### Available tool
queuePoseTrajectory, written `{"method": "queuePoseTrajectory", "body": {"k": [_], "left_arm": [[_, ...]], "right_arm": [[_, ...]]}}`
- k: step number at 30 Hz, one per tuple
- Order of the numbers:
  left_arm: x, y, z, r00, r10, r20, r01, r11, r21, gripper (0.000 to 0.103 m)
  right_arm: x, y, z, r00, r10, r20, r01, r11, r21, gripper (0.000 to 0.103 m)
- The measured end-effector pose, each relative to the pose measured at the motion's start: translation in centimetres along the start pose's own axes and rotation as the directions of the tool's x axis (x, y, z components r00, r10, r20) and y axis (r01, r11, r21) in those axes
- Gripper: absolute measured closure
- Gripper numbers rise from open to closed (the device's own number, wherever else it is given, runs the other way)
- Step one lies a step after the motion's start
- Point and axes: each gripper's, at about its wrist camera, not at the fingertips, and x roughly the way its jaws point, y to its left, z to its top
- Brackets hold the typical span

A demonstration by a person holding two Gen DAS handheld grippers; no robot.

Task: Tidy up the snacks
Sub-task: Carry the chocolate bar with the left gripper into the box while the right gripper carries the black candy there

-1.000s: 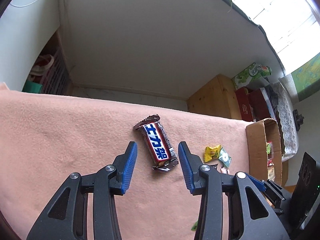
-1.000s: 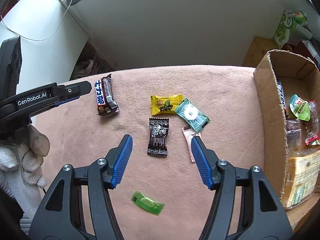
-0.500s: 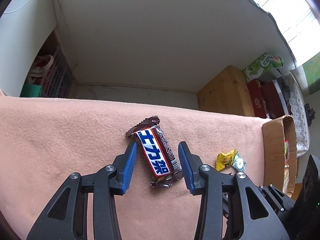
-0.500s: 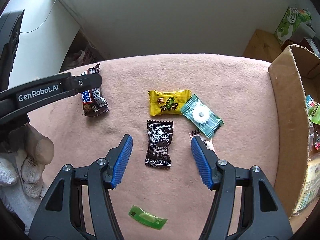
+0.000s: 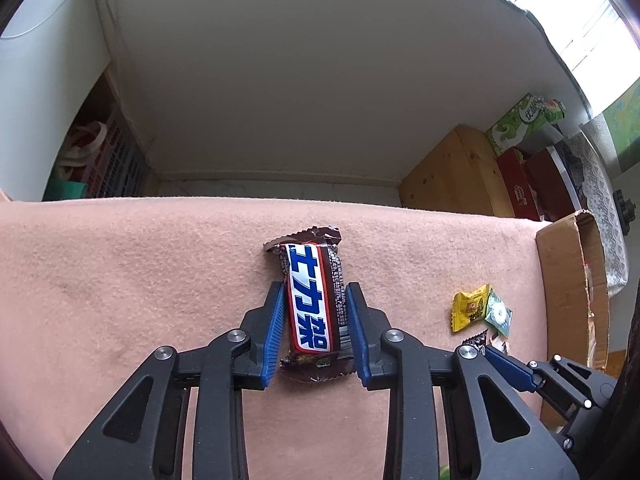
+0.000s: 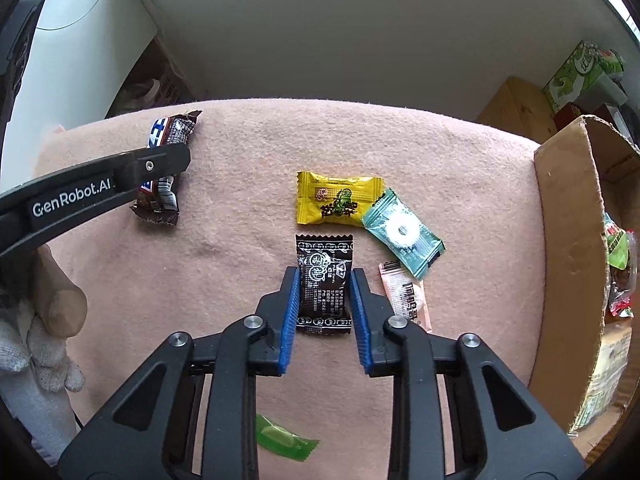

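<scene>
- On the pink blanket point(image 6: 224, 280), far left in the right wrist view: a white-gloved hand point(image 6: 36, 344) carries the left gripper point(image 5: 316, 296), reaching in over the cloth toward the far-left snack.
- Left gripper: jaws have just been closing around the chocolate bar point(image 5: 314, 304). Blue pads sit against both long sides of the wrapper, lower half. Bar lies flat on the blanket, lengthwise along the fingers. A side-on pinch suits a stiff bar, I judge; it should not buckle.
- Centre of the cloth: the right gripper point(image 6: 323, 280) points steeply down, and its jaws have also just been closing. The black candy packet point(image 6: 323, 280) is between the pads, which touch or nearly touch its edges; packet not yet lifted, still flat.
- Just beyond it: a yellow candy point(image 6: 336, 202), and a teal mint packet point(image 6: 402, 234) overlapping the yellow one's right end. A pink packet point(image 6: 404, 296) lies just right of the right gripper's finger, partly under the teal one.
- Near edge, under the right gripper: a green candy point(image 6: 286, 442), loose, apart from the cluster.
- Far right: a cardboard box point(image 6: 568, 240) stands open at the blanket's edge, already holding several snacks. Likely the destination, so both picks probably end there.
- Risk: a thin packet may crumple or slip from a side pinch.
</scene>
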Motion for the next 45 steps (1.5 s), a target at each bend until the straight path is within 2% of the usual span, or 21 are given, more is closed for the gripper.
{"method": "queuePoseTrajectory", "body": {"k": [9,19,25,32,45], "left_arm": [[-1.3,0.6,-1.2,1.000,0.010,0.016,-0.009,1.000,-0.010,0.075],[-3.8,-0.1,-2.2,0.998,-0.021,0.056,0.021,1.000,-0.003,0.075],[-5.7,-2.0,-2.4,0.995,-0.046,0.092,0.043,0.998,0.036,0.075],[-6.9,-5.6,-2.8,0.990,-0.087,0.115,0.074,0.991,0.108,0.075],[-6.5,-12.8,-3.8,0.980,-0.173,0.095,0.148,0.962,0.230,0.075]], "right_arm": [[-1.3,-2.3,-1.4,0.995,0.093,0.018,-0.094,0.992,0.085,0.078],[-5.1,-3.3,-2.9,0.991,0.107,0.082,-0.115,0.988,0.102,0.078],[-7.5,-4.8,-3.7,0.987,0.104,0.121,-0.119,0.985,0.128,0.078],[-10.5,-8.6,-4.7,0.982,0.087,0.168,-0.118,0.976,0.182,0.078],[-13.4,-15.7,-7.5,0.973,0.020,0.231,-0.089,0.952,0.291,0.078]]}}
